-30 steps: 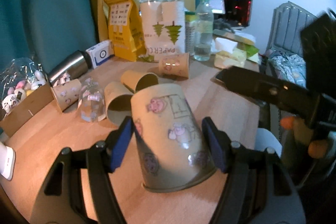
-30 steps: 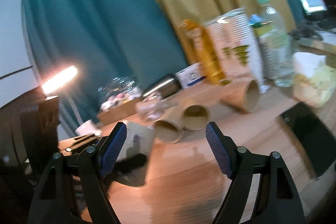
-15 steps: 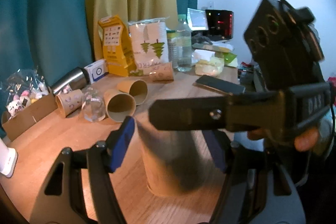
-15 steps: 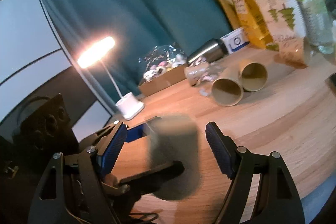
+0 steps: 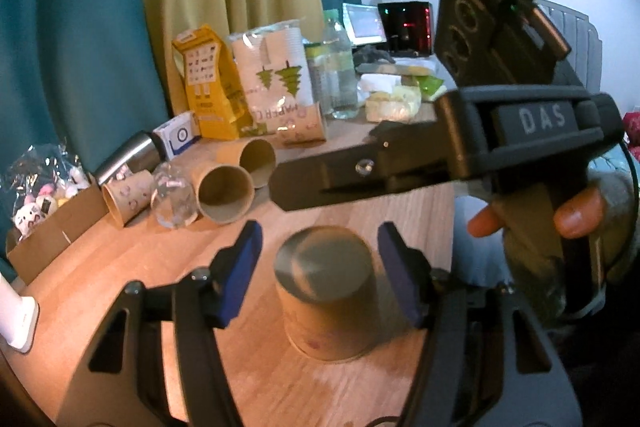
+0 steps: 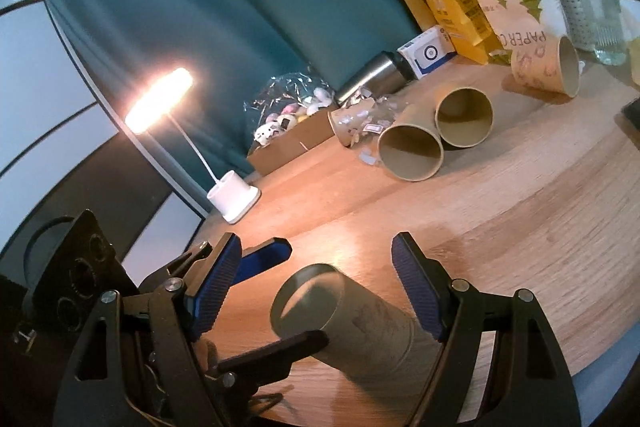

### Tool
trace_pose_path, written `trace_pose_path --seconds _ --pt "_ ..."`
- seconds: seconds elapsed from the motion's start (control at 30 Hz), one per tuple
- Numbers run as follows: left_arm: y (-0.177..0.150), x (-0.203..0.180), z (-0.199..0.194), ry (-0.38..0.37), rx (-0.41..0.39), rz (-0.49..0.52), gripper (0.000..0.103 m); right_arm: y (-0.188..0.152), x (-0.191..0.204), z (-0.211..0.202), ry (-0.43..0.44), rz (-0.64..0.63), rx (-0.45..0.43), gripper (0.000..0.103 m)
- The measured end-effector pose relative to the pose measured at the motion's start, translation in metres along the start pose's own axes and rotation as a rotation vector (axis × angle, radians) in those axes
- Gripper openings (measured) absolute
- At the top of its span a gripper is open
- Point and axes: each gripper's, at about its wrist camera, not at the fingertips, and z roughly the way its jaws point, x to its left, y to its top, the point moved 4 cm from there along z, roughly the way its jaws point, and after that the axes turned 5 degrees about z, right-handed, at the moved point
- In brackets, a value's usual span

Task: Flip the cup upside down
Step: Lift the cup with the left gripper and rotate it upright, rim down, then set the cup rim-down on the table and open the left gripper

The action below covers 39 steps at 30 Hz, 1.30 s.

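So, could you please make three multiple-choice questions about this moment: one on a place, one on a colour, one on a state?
1. Where is the nearest cup?
A. lifted in the air
B. on the table, between the fingers of the left gripper
C. hanging over the edge

2. The pads of the left gripper are:
A. red
B. white
C. blue

3. The cup stands:
A. mouth up
B. base up
C. on its side

Answers:
1 B, the fingers flank it without touching.
2 C, both pads show blue.
3 B, its closed base faces up and its rim is on the wood.
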Motion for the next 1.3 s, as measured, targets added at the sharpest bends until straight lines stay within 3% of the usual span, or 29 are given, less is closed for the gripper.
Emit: trace_pose_path --seconds 0.17,0.3,0.43,0.53,0.8,0.97,1.3 --pt "-0.005 -0.004 -0.004 0.011 0.012 -0.013 0.062 -0.011 0.012 0.005 0.012 -0.060 0.059 0.080" --pt "-0.014 0.003 -0.009 0.037 0.024 -0.075 0.062 -0.024 0.021 0.018 -0.030 -0.124 0.127 0.080" --pt "-0.016 0.002 -0.011 0.047 0.024 -0.075 0.063 -0.028 0.018 0.023 -0.101 -0.150 0.129 0.075" --pt "-0.017 0.000 -0.009 0.041 0.036 -0.071 0.063 -0.027 0.011 0.022 -0.163 -0.166 0.109 0.065" --pt "-0.027 0.003 0.005 0.011 0.113 -0.117 0.063 -0.013 -0.006 0.005 -0.263 -0.166 0.007 0.064" --pt "-0.028 0.013 0.004 0.045 0.109 -0.155 0.063 0.000 -0.028 -0.009 -0.345 -0.121 -0.085 0.064" --pt "-0.035 0.053 0.004 0.111 0.094 -0.305 0.063 0.002 -0.039 -0.003 -0.397 -0.132 -0.112 0.064"
